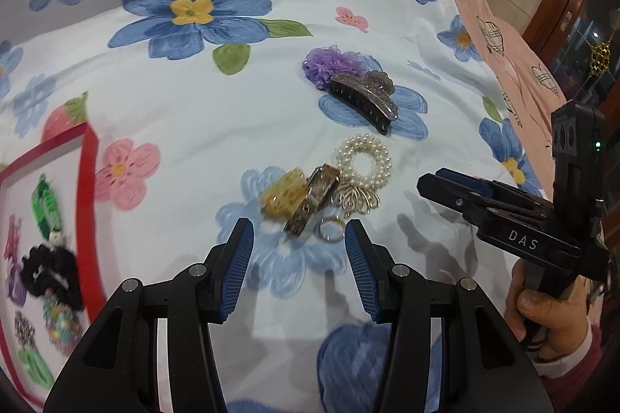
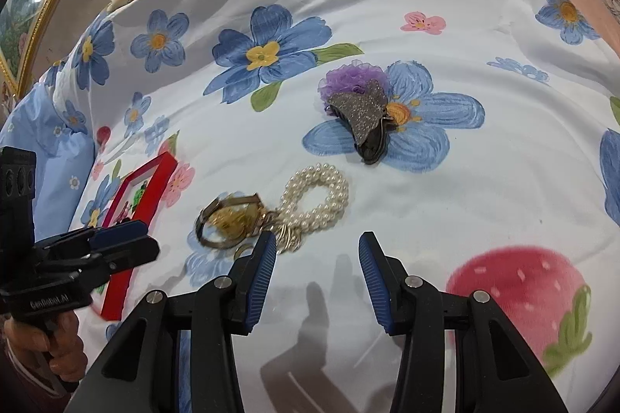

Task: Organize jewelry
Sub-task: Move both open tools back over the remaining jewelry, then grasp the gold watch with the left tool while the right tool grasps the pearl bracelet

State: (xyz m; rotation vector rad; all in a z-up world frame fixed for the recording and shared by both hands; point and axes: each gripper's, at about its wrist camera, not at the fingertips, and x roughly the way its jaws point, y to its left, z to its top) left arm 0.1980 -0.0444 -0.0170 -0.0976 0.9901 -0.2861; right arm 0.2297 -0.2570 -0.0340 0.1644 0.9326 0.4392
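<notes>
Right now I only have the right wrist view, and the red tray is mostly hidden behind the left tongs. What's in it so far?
Observer: The red tray holds a black scrunchie, a green braided piece and several other small pieces.
Operator: Are the left tongs carrying anything?
Observer: No. The left tongs are open and empty, just short of a small metal ring on the bedspread.
Operator: What's the yellowish thing near the pearl band?
Observer: A translucent yellow claw clip, lying against a glittery gold-edged band.
</notes>
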